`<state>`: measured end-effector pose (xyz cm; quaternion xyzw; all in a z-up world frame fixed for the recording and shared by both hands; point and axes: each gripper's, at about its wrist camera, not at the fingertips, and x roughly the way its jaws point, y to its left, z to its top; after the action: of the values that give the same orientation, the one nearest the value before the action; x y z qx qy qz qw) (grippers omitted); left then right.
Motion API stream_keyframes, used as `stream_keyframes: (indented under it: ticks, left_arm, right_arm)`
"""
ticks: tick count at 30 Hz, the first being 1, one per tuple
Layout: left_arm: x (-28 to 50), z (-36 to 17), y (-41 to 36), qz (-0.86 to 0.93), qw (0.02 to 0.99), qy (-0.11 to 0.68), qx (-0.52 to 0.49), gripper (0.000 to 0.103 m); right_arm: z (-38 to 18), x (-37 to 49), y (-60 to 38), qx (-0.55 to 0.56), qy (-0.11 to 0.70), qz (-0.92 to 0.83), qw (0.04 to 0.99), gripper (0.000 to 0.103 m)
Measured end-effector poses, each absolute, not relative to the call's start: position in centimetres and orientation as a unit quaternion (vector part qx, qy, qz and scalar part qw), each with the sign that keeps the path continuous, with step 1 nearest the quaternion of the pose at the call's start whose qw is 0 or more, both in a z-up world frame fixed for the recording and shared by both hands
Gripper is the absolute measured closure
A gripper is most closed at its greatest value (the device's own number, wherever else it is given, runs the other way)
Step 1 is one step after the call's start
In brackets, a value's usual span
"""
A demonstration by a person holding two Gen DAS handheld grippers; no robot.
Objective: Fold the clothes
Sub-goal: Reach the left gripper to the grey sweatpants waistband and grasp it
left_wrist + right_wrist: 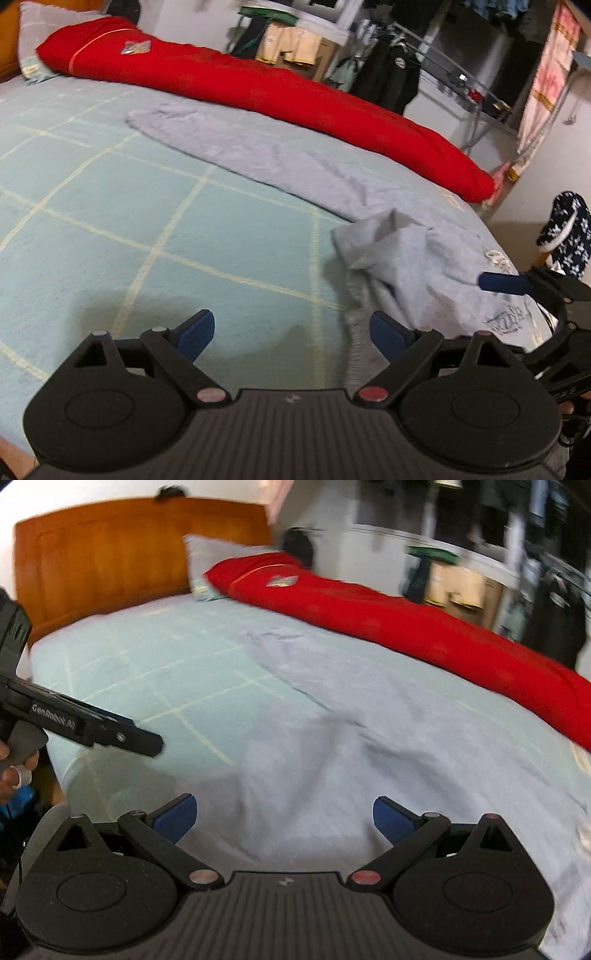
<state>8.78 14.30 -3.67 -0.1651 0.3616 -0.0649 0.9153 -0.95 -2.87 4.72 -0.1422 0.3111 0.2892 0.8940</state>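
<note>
one grey garment [332,177], one red quilt [258,92], one pillow [33,44]

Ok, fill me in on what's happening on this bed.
A person holds two handheld grippers over a grey fleece garment spread on the pale green checked bedsheet, beside a long red quilt. The left gripper and right gripper are both open and hold nothing. The garment lies rumpled near the bed's edge; no neat fold shows yet.

The bed [155,686] wears a pale green sheet with a cream grid. A long red quilt [424,635] lies rolled along its far side, one end resting on a grey pillow [207,557] by the wooden headboard [110,554]. Just beside the quilt, nearer the camera, a light grey garment [351,738] lies spread and rumpled.
</note>
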Motion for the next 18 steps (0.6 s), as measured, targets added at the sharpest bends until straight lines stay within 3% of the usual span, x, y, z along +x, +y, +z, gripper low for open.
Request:
stream_keyframes:
  ticks: [9, 18]
  left_arm:
    - [8.8, -4.3, 15.5, -0.08, 0.912, 0.36, -0.18, 0.012]
    - [10.3, -5.8, 12.6, -0.164, 0.891, 0.37, -0.207, 0.012]
  right_arm:
    - [2.5, -0.2, 1.1, -0.227, 0.333, 0.261, 0.877, 0.0]
    - [0.3, 1.4, -5.9, -0.161, 0.385, 0.189, 0.889, 0.0]
